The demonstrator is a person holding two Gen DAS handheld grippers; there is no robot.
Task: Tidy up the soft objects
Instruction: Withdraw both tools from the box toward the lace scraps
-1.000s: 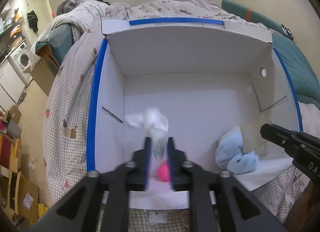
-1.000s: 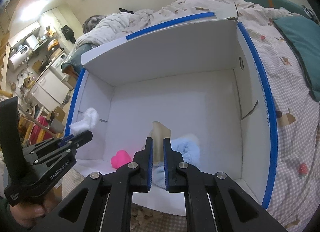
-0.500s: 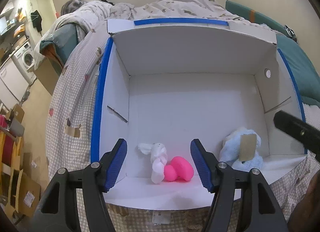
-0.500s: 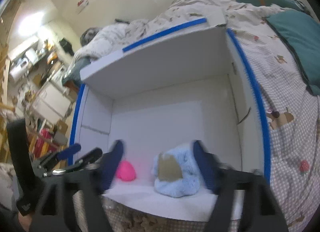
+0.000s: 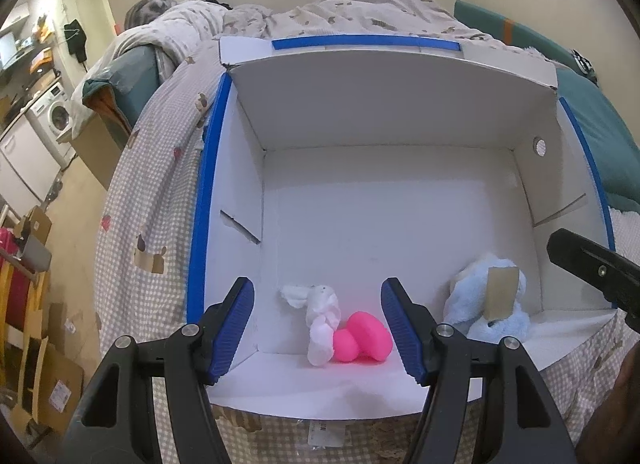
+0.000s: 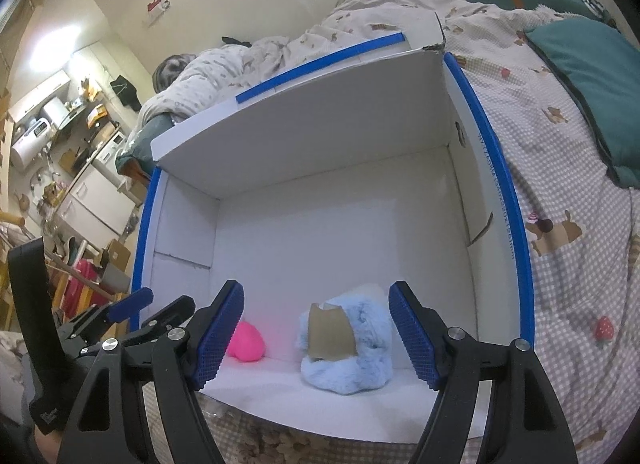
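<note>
right gripper (image 5: pixel 592 268) cut off by frame edge, pink toy (image 6: pixel 246 342) half hidden

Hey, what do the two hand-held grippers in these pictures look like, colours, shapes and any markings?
Both match: the left hand-held gripper and right hand-held gripper have black angular frames with triangular cut-outs, silver round screw heads, and two fingers faced with blue ribbed pads. Seen from the right wrist, the left one's black handle carries small white lettering, too small to read.

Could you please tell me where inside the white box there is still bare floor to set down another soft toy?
The box floor is bare across its middle and back, up to the far wall and both side walls. The near edge is crowded: the white plush touches the pink toy near the left, and the blue plush fills the right corner. A narrow gap separates pink from blue.
</note>
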